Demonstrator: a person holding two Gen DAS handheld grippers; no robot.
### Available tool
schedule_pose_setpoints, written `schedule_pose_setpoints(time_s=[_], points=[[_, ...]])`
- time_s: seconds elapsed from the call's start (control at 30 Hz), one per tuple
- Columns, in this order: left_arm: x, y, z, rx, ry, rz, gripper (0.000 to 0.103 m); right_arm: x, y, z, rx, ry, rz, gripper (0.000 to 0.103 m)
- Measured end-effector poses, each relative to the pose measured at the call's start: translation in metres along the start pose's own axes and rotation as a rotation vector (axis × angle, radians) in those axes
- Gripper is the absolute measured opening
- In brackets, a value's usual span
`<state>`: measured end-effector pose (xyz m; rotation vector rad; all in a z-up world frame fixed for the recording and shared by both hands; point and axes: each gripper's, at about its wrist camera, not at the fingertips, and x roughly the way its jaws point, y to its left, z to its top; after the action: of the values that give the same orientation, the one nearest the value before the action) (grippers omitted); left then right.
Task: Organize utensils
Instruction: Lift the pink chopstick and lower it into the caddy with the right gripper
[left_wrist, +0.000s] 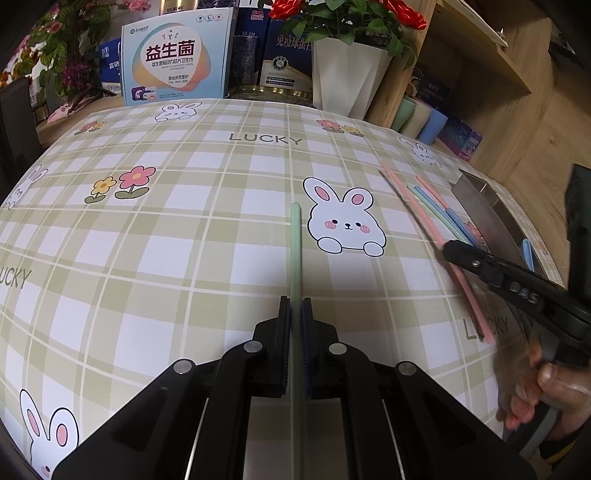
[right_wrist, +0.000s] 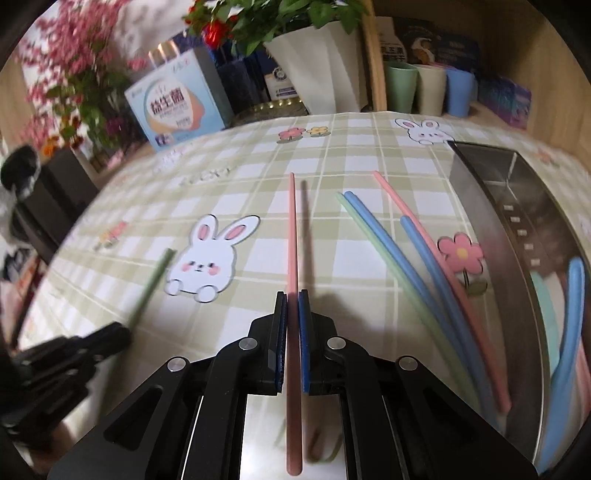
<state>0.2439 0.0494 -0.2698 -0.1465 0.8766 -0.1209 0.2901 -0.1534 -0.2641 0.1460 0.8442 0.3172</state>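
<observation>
My left gripper (left_wrist: 295, 301) is shut on a green chopstick (left_wrist: 296, 243) that points away over the checked tablecloth; the same chopstick (right_wrist: 153, 278) shows at the left of the right wrist view. My right gripper (right_wrist: 293, 293) is shut on a pink chopstick (right_wrist: 292, 229), lifted a little so its shadow falls beside it. In the left wrist view that right gripper (left_wrist: 448, 248) reaches in from the right, holding the pink chopstick (left_wrist: 413, 206). Loose blue chopsticks (right_wrist: 391, 240), a green one (right_wrist: 369, 229) and a pink one (right_wrist: 413, 218) lie beside a steel tray (right_wrist: 517, 206).
The steel tray holds a blue chopstick (right_wrist: 574, 295) and others. At the table's far edge stand a white flower pot (right_wrist: 317, 66), a printed box (right_wrist: 177, 110) and three cups (right_wrist: 428, 92). A person's hand (left_wrist: 546, 387) grips the right tool.
</observation>
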Motion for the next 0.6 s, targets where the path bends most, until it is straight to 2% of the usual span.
schedule_pose_setpoints(time_s=[0.23,0.43,0.6], points=[[-0.001,-0.002,-0.001,0.012,0.0,0.013,0.006,-0.041,-0.014,0.013,0.039,-0.096,0.021,0.006],[0.0,-0.003,-0.001,0.019,-0.001,0.023,0.006,-0.081,-0.052,0.019,0.079,-0.181,-0.052,0.006],[0.0,-0.003,-0.002,0.024,-0.002,0.028,0.006,-0.096,-0.096,0.022,0.158,-0.195,-0.13,0.006]])
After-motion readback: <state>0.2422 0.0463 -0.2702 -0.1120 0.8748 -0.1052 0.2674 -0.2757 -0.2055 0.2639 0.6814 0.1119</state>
